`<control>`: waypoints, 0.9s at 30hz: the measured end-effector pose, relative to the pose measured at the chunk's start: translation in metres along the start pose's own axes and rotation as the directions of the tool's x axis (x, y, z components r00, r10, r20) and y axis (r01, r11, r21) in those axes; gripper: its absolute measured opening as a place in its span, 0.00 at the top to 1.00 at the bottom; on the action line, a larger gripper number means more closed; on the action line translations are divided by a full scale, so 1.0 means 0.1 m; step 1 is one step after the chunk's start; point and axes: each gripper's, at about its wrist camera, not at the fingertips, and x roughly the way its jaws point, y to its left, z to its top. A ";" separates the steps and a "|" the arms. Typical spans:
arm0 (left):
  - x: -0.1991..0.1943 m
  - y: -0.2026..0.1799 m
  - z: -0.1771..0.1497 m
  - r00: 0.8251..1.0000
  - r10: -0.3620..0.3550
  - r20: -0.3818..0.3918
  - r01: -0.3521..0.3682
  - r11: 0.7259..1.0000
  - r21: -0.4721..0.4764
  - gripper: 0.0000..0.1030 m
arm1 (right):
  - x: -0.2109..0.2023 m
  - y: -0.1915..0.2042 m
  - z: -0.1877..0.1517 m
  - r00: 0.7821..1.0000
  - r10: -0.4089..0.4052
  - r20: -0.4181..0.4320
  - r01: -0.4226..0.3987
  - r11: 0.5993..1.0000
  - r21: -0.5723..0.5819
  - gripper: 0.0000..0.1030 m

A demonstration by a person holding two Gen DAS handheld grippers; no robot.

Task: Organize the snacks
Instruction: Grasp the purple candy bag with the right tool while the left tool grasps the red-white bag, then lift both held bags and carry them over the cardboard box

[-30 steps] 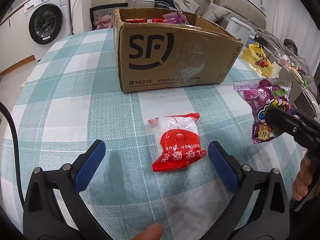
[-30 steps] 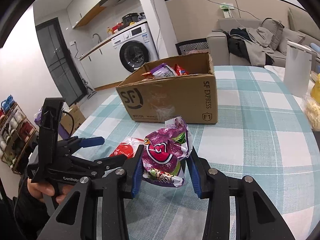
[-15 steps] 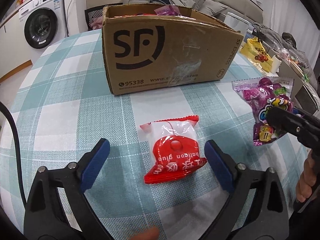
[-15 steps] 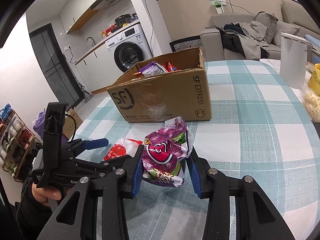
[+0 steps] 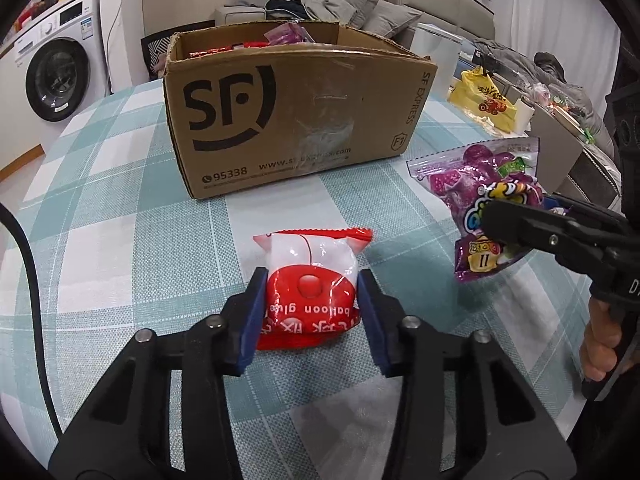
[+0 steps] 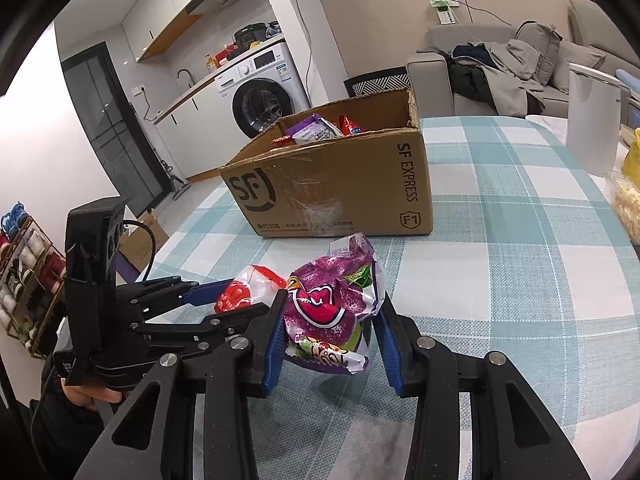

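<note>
The SF Express cardboard box (image 5: pixel 292 120) stood in the upper centre of the checked tablecloth (image 5: pixel 120 248), snacks inside. At right, the right gripper (image 6: pixel 330 320) pinched the purple candy bag (image 6: pixel 332 304) between its blue pads. Lower centre, the left gripper (image 5: pixel 311 300) clasped the red-and-white balloon glue packet (image 5: pixel 310 280), jaws pressing both sides.

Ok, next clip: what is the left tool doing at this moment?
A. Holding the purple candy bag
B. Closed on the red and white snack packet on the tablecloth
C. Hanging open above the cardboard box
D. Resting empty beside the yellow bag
B: in the left wrist view the left tool has both blue pads pressed against the sides of the red and white snack packet, which lies on the checked tablecloth.
</note>
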 end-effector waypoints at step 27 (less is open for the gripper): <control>-0.71 0.06 0.29 0.985 -0.011 0.171 0.019 0.999 -0.044 0.61 | -0.24 0.06 0.24 0.996 0.072 0.059 -0.073 0.997 0.018 0.60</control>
